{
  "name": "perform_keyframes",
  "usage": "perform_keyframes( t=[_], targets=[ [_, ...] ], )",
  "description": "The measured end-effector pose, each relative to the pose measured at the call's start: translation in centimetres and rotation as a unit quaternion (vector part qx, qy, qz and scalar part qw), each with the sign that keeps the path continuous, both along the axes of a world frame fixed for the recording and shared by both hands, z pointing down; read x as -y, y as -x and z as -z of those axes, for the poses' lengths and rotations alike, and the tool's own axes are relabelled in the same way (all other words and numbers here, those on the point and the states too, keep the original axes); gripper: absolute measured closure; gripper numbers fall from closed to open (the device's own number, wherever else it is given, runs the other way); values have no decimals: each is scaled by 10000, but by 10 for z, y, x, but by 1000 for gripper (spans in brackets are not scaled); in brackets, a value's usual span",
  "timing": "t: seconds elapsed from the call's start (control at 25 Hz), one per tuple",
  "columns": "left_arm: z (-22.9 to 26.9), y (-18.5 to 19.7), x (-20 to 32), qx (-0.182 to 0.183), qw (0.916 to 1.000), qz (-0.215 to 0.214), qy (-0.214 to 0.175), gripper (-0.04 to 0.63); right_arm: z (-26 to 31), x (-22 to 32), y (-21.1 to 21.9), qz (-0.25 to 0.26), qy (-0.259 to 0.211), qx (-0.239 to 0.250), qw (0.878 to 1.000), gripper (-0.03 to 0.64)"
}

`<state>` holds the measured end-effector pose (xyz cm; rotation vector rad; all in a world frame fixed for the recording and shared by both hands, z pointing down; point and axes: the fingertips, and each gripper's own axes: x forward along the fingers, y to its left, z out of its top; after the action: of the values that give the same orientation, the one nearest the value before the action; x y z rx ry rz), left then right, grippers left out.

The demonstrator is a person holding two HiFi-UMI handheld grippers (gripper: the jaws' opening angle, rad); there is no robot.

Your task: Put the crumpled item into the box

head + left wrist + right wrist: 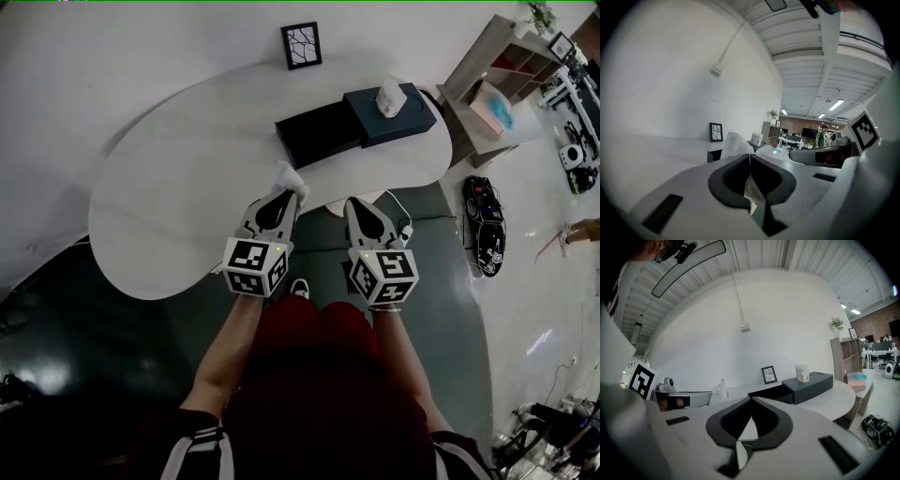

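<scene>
We look steeply down on a white curved table (pixel 178 197) with our two arms reaching out over its near edge. Our left hand-held gripper (pixel 283 192) has its jaws pressed together on the crumpled item (pixel 289 175), a small white wad of thin paper or plastic that sticks out past the jaw tips. In the left gripper view the same wad (pixel 735 143) rises just beyond the closed jaws, with a thin fold pinched between them. Our right hand-held gripper (pixel 357 202) hangs just beside the left one, past the table's near edge, with its jaws closed tip to tip and nothing between them.

Further back on the table lies a low black box (pixel 317 134), which seems to be open on top. Touching its right side is a dark tissue box (pixel 403 120) with a tissue poking up. A small framed picture (pixel 301 45) stands behind them, near the wall.

We judge the task to be partway done. The item is lifted and held, but it is near the table's front edge, apart from the black box. What remains is to carry it forward over the box, which we take to be the low black one, and let it go.
</scene>
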<state>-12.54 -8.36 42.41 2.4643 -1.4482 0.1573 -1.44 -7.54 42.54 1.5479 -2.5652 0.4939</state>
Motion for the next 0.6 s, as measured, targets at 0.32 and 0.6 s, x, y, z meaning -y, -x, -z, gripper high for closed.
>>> perform_keyframes(
  t=[0.32,0.6],
  targets=[
    [-3,0,22,26,10000,-17,25,566,-1,22,-6,-139,5,40,9999,601],
    [0,-3,50,106,9999,62,36,566,-1,54,-11,-57,-4,124,9999,601]
  ],
)
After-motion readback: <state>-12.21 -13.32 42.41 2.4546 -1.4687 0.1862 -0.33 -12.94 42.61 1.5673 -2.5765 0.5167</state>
